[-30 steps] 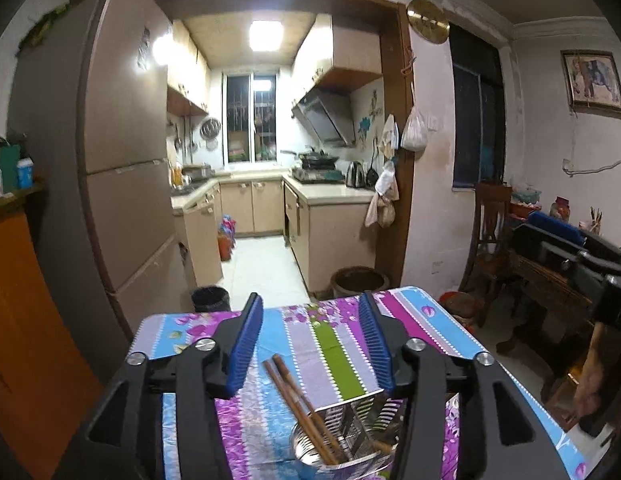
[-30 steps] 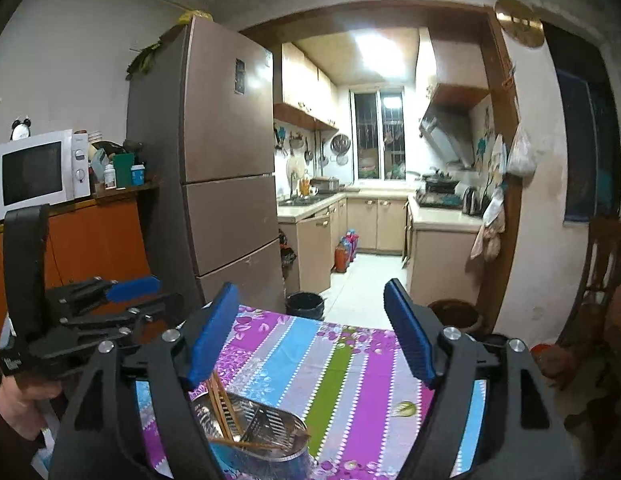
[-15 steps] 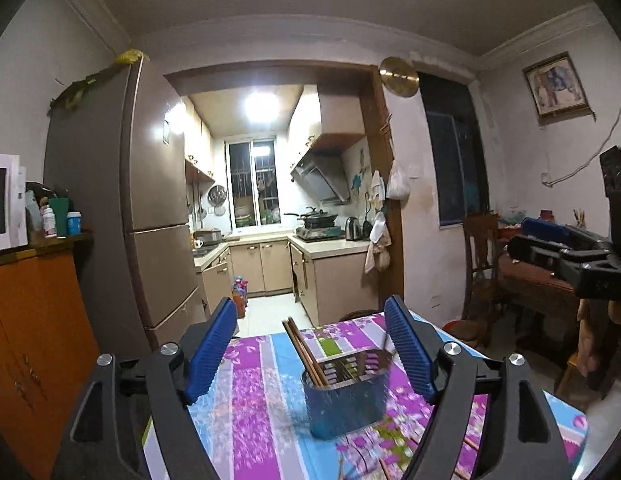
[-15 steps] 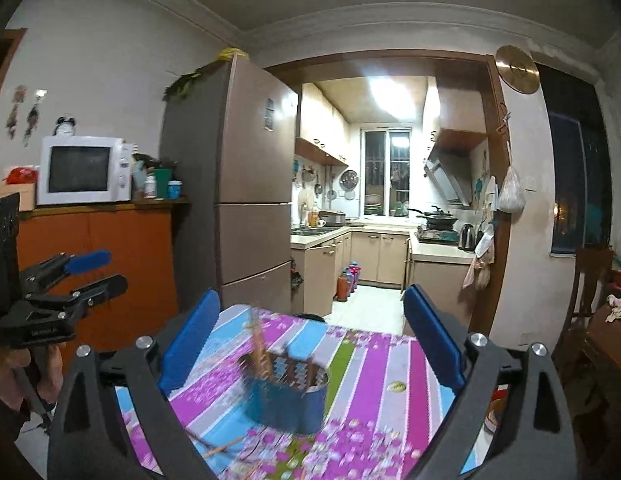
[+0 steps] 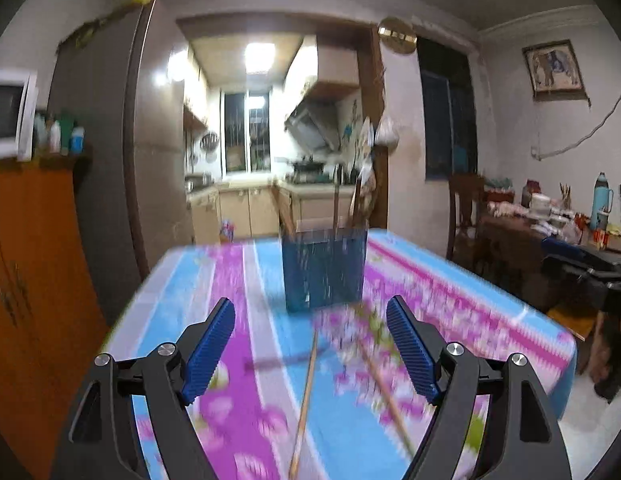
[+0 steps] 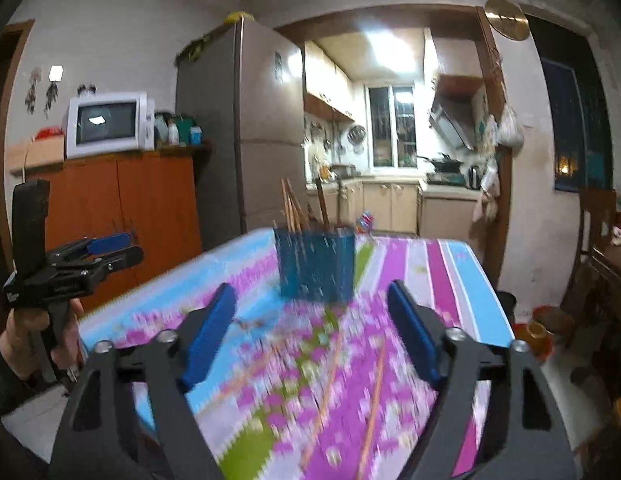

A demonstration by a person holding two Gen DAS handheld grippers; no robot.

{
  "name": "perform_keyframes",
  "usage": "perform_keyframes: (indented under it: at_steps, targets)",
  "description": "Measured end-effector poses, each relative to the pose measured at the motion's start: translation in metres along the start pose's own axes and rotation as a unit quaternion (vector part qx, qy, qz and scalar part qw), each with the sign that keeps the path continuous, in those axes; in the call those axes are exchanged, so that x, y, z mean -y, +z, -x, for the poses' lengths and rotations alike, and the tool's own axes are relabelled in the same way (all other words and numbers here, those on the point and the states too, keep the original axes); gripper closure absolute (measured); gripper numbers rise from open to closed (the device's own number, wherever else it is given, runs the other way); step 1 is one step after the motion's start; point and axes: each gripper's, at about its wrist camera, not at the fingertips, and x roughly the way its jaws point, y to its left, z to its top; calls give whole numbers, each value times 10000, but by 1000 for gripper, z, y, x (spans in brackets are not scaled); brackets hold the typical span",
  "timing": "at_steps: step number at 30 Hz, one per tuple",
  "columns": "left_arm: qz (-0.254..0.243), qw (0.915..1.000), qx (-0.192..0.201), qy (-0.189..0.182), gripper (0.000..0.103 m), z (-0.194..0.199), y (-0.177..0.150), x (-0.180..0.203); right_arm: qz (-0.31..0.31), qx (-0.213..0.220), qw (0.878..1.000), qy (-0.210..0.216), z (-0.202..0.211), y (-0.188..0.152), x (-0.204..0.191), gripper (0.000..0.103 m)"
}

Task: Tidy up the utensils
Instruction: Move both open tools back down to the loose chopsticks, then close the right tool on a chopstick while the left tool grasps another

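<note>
Moved: I've pulled both hand-held grippers back and down from the holder (image 5: 324, 270).
Left hand-held gripper (image 5: 310, 350): open, empty.
Right hand-held gripper (image 6: 310, 330): empty, jaws just narrowing.
Chopsticks: loose ones (image 5: 304, 404) lie on the table (image 5: 182, 292), others stand in the holder.
Handling: I judge them light, stiff, slippery; pinch mid-shaft.
Writing: none readable.

Both grippers (image 5: 310, 344) (image 6: 310, 332) have black frames, ribbed blue pads (image 5: 208, 354) and silver screws (image 5: 454, 347).
</note>
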Motion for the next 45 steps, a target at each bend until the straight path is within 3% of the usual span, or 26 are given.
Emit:
perform_keyframes:
  at_steps: [6,10,13,20,29,33,36,43,44,45]
  targets:
    - [156,9988,-454,-18,24,-10,-81,-19,-99,-714,9971,-241,2,-81,7,59]
    - [235,9978,-624,11,25,-16,-108,-29,-293,-1004,9935,-454,-3,-116,14,75]
    - [111,9973,-726,-16,30,-22,-117,-24,-408,-1094,9919,-493,-6,-129,17,80]
    - [-72,9968,-771,-216,39,-29,-129,-10,-371,-1091,9908,-704,-10,-138,16,90]
    - [-37,9960,-794,-396,59,-37,-133,-8,-397,-1046,9909,-754,-8,-140,16,91]
    - [2,9968,-721,-335,67,-42,-133,-9,-398,-1038,9910,-752,-8,-141,17,93]
    - [53,9979,-620,-198,81,-42,-136,-14,-309,-982,9915,-797,-4,-144,13,96]
    - [30,9992,-394,-20,82,-37,-143,-10,-321,-938,9921,-767,-2,-144,13,97]
    - [45,9991,-410,29,85,-37,-142,-9,-346,-925,9921,-776,-2,-144,13,97]
    - [61,9990,-434,110,95,-37,-141,-8,-368,-907,9921,-786,-1,-144,13,97]
